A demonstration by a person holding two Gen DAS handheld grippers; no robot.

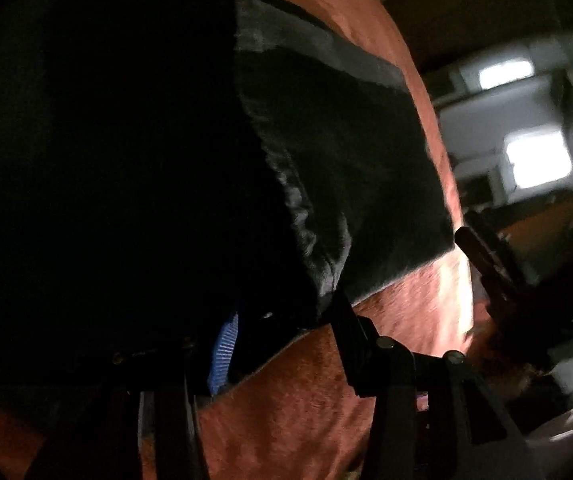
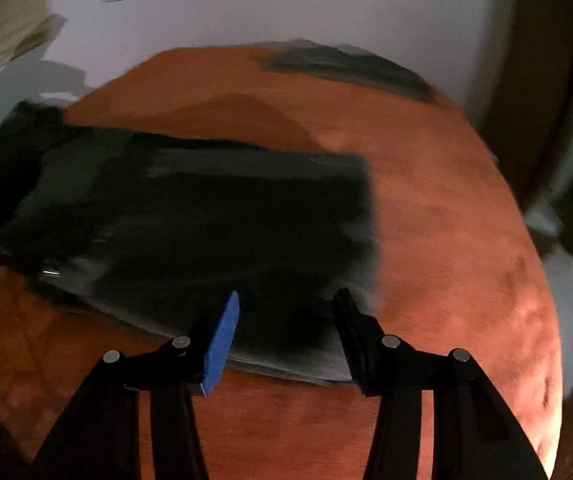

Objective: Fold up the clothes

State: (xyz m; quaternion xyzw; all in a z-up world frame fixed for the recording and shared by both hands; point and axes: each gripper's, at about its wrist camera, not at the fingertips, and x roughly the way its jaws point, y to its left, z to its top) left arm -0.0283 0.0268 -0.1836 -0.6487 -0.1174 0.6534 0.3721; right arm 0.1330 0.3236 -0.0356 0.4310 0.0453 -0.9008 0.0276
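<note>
The dark garment [image 2: 206,232] lay spread on the orange bedspread [image 2: 446,220], its near hem just beyond the tips of the right gripper [image 2: 288,300] and its straight side edge a little past the black finger. That gripper stood wide open and empty, blue pad [image 2: 222,344] to one side, black finger [image 2: 352,328] to the other, with cloth showing through the gap. In the left wrist view the same garment [image 1: 346,152] draped over and in front of the left gripper [image 1: 286,316]; dark cloth covered the blue-padded finger [image 1: 224,352], and the picture was too dim to tell whether the jaws were pinching it or merely lying under it. A second dark piece [image 2: 346,68] sat well beyond the fingers at the far edge of the bedspread. The step looked like taking the near hem for a fold: to do it well, the right fingers should slide low along the bedspread so one goes under the hem, close near the corner by the black finger, and lift in time with the left so the edge travels level and lands square.
</note>
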